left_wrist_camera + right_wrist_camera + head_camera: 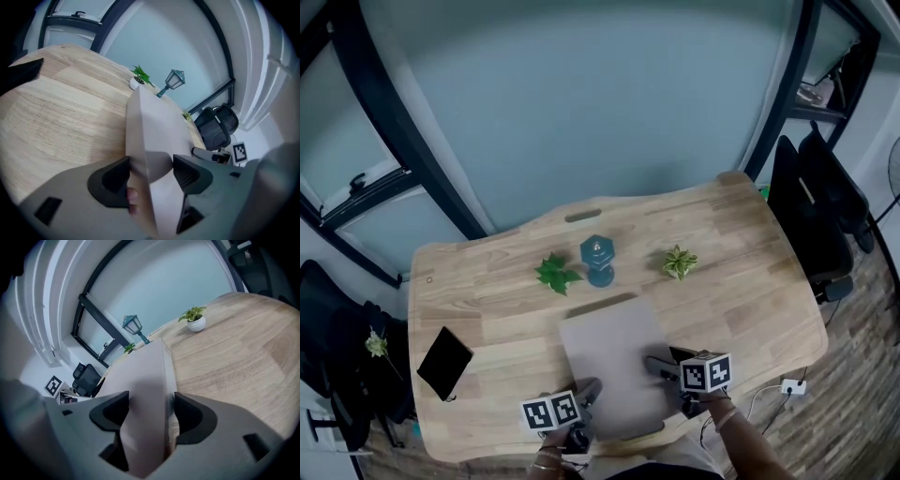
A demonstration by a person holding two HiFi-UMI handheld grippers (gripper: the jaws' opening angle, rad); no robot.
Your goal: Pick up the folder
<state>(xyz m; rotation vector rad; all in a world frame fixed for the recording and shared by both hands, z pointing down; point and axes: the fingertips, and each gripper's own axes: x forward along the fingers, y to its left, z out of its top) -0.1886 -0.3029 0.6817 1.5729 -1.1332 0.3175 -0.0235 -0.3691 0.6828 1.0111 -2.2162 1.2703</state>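
Observation:
A pale grey folder [614,370] is at the near edge of the wooden table [487,300]. My left gripper [589,392] holds its near left part and my right gripper [658,366] its right side. In the left gripper view the folder [150,131] stands edge-up between the jaws of the left gripper [150,176], and a person's fingertip [133,194] shows just beneath it. In the right gripper view the folder [145,380] fills the gap between the jaws of the right gripper [150,416]. Both grippers are shut on it.
Behind the folder stand a blue lantern [597,260], a green leafy plant [555,274] and a small potted plant [679,262]. A black flat object [443,362] lies at the table's left. Black chairs [811,202] stand to the right and at the left [337,356].

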